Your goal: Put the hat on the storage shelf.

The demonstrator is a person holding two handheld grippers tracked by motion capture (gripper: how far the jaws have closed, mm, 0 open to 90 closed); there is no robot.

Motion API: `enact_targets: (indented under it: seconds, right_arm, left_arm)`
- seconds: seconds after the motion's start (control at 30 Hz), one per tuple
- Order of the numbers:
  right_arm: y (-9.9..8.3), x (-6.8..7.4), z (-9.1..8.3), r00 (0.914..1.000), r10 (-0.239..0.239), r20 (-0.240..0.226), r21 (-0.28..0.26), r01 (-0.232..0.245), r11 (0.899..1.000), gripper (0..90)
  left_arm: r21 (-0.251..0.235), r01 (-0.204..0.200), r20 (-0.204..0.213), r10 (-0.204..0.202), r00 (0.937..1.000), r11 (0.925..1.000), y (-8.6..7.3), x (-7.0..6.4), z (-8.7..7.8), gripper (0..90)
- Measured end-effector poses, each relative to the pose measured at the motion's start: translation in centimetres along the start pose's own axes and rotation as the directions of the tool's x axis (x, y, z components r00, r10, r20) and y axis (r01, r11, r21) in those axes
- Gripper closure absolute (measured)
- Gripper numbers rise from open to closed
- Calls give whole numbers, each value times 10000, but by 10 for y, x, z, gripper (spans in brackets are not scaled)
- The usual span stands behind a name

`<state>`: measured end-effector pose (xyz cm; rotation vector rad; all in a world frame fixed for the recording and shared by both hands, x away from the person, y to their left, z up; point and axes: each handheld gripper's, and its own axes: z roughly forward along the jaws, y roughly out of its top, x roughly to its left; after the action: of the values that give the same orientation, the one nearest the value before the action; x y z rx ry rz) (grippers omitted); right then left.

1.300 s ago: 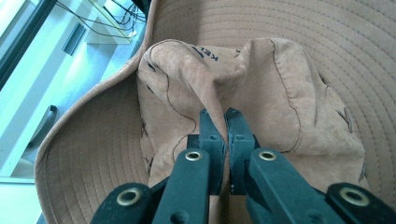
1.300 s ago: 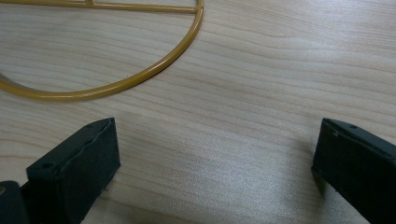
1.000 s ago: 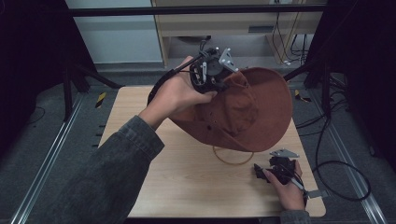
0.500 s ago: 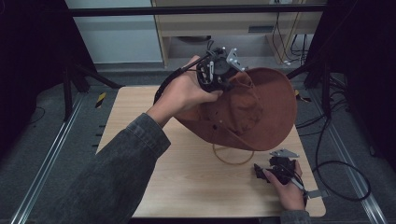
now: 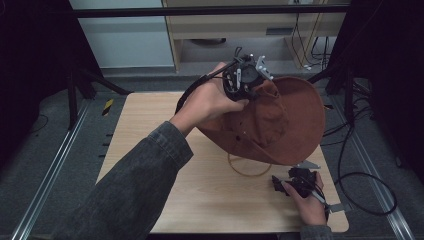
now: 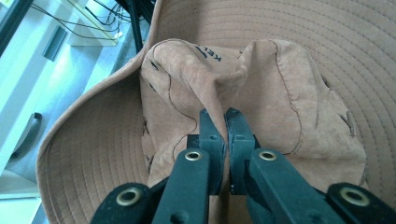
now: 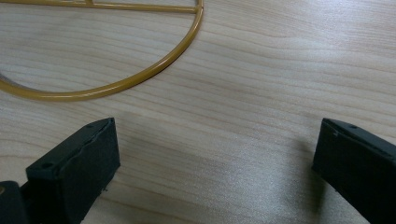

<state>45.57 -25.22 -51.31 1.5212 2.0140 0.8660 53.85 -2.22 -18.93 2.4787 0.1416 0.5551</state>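
A brown wide-brimmed hat (image 5: 290, 120) hangs tilted in the air over the table's far right part. My left gripper (image 5: 245, 80) is shut on a fold of its crown (image 6: 219, 88), the two jaws pinching the cloth between them. Stitched brim (image 6: 327, 37) spreads all around the crown in the left gripper view. Below the hat a gold wire ring (image 5: 249, 167) lies on the wood; its curve (image 7: 116, 84) runs across the upper left of the right gripper view. My right gripper (image 5: 292, 182) rests low at the table's near right, open, with bare wood between its jaws (image 7: 215, 154).
The light wooden table (image 5: 150, 150) has bare surface on its left half under the left forearm. Black frame posts and cables (image 5: 360, 175) stand around the table's right side. A pale cabinet (image 5: 230, 35) stands behind the far edge.
The left gripper has carried the hat a little farther back and to the right, lifting it. The right gripper has stayed in place.
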Motion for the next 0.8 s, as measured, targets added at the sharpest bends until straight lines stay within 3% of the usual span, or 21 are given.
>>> enact_targets:
  seconds: [0.4, 0.8]
  right_arm:
    - [0, 0, 0, 10000, -6, 1, 3, 6, 10000, 5]
    - [0, -1, 0, 9999, -86, 64, 1, 86, 10000, 5]
  left_arm:
    - [290, -268, 262, 260, 9993, 9992, 4, -8, 20, 874]
    - [370, -188, 329, 176, 9993, 9991, 3, -9, 32, 867]
